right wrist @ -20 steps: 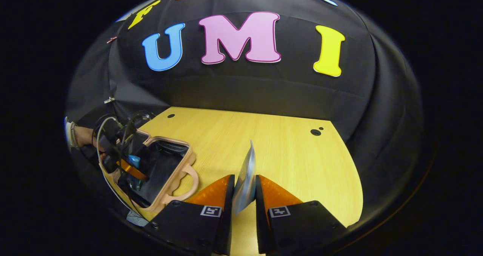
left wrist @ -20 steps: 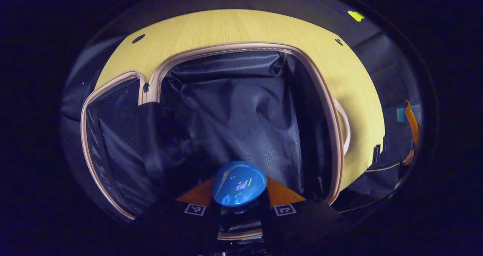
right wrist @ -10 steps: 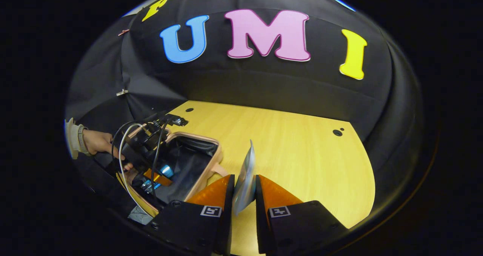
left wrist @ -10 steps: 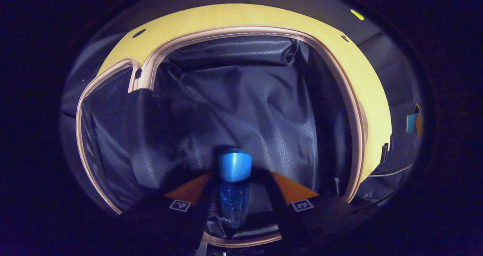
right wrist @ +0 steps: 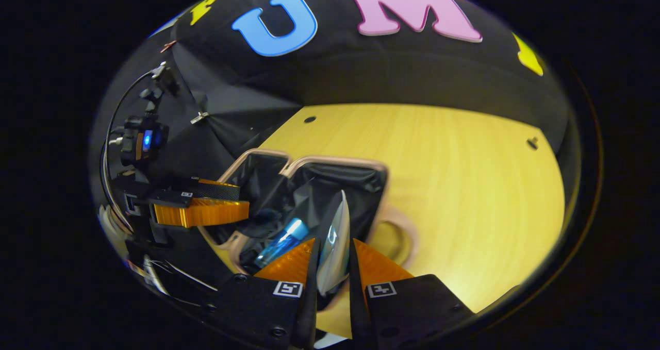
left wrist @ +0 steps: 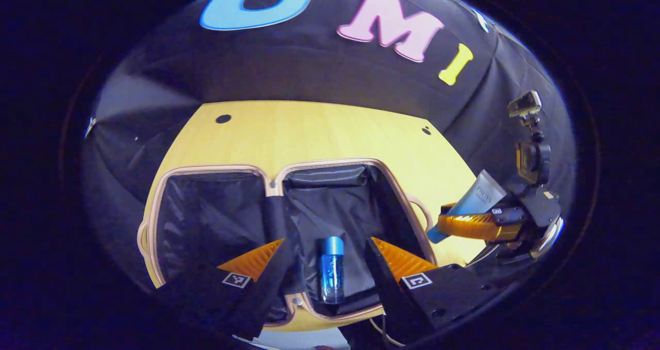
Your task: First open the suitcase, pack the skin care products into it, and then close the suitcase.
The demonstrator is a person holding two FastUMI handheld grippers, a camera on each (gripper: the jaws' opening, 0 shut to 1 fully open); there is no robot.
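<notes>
Two skin care products are in play, and the left gripper view takes the first. The suitcase lies open flat on the wooden table, both dark-lined halves facing up. A small blue bottle lies on the lining of the right half, near the front rim, cap pointing away. The left gripper hovers above it with its fingers spread wide, one to each side of the bottle and clear of it, grasping nothing. Off to the right, the right gripper holds a pale tube over the table just beside the suitcase's handle.

In the right gripper view, the right gripper has both fingers clenched on the tube, seen edge-on as a thin flat blade standing between the pads, above the open suitcase. The blue bottle rests inside, and the left gripper hangs at the left over the case's edge.

By its look, the tube is light and soft-walled; a hard squeeze could deform it, so a hold across the flat faces near the middle seems sound. The bottle looks rigid, smooth and glossy, likely to roll on the slack lining, and is best gripped across its body below the cap.
</notes>
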